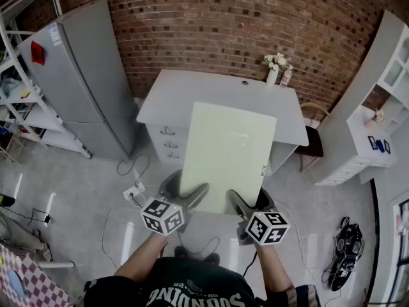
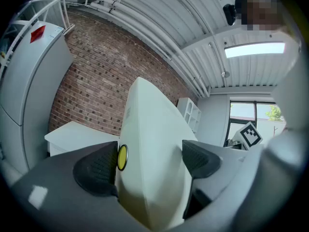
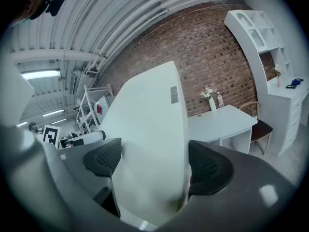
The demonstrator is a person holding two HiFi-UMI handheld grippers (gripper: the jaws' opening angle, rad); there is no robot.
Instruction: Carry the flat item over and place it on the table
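Tabletop vase (image 1: pixel 272 77) seemingly holds flowers (image 1: pixel 276 61) while left tool (image 2: pixel 149 161) and right tool (image 3: pixel 157 166) clamp the board (image 1: pixel 227 152).

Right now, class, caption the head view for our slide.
Left gripper and right gripper hold a pale flat panel before the white table.

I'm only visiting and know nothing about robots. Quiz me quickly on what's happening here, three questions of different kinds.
1. True or false: the pale flat panel already lies flat on the white desk.
2. How many grippers clamp the panel? A) none B) one C) two
3. Fill in: the vase at the desk's far edge holds ____.

Key: 1 false, it is held up, tilted. 2 C, the left gripper and the right gripper are both closed on it. 3 flowers.
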